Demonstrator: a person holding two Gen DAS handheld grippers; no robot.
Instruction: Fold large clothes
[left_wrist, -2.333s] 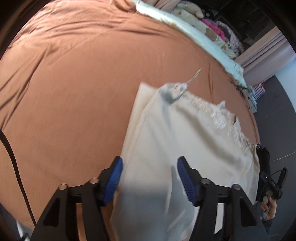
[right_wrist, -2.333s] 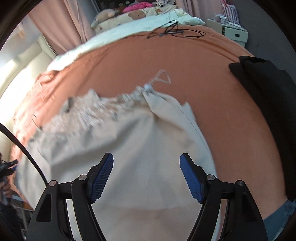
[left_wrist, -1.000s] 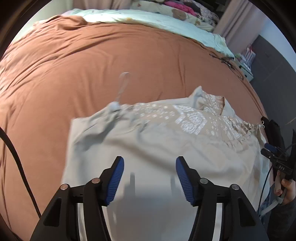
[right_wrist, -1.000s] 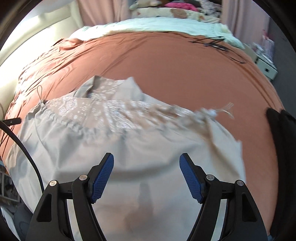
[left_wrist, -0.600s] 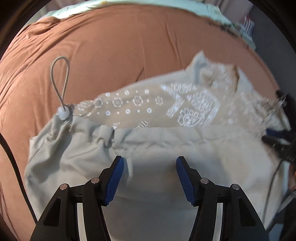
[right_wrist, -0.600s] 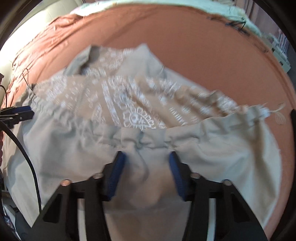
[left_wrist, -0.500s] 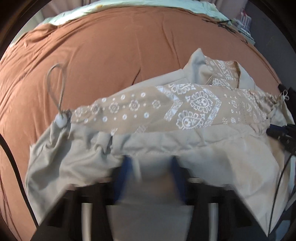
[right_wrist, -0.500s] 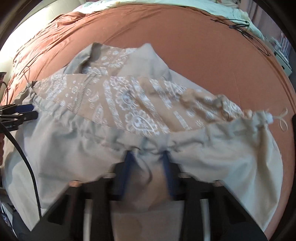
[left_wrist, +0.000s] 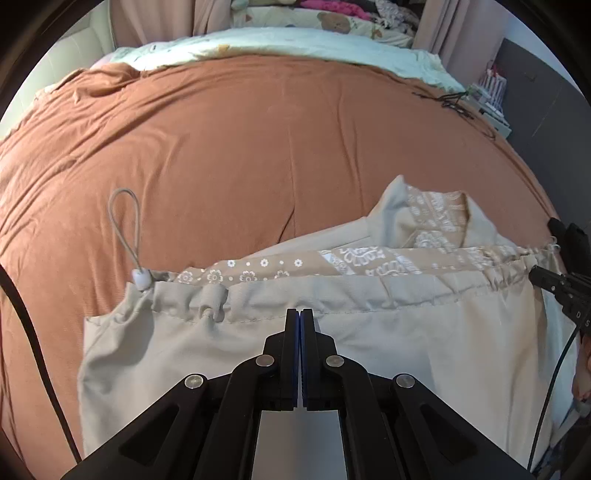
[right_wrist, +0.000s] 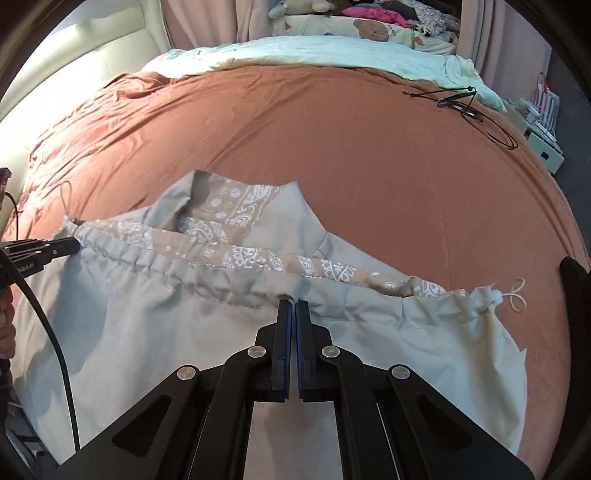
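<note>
A beige jacket (left_wrist: 406, 343) with a tan white-patterned lining (left_wrist: 354, 256) lies on the brown bedspread (left_wrist: 240, 147). Its gathered drawstring hem faces away from me. My left gripper (left_wrist: 300, 314) is shut on the jacket just below the hem, left of middle. A cord loop with a white stopper (left_wrist: 141, 279) sticks out at the hem's left end. In the right wrist view my right gripper (right_wrist: 294, 304) is shut on the jacket (right_wrist: 184, 332) at the hem, with the collar (right_wrist: 243, 199) beyond. The left gripper's tip also shows in the right wrist view (right_wrist: 61, 245).
A pale green quilt (right_wrist: 332, 51) and stuffed toys lie at the bed's far end. A black cable (right_wrist: 476, 110) lies on the bedspread far right. A dark garment (right_wrist: 574, 271) sits at the right bed edge. A white shelf unit (right_wrist: 543, 144) stands past the bed.
Both grippers were open over the jacket a second ago; both have closed on the fabric at the hem. The jacket is now pulled out wider between them.
</note>
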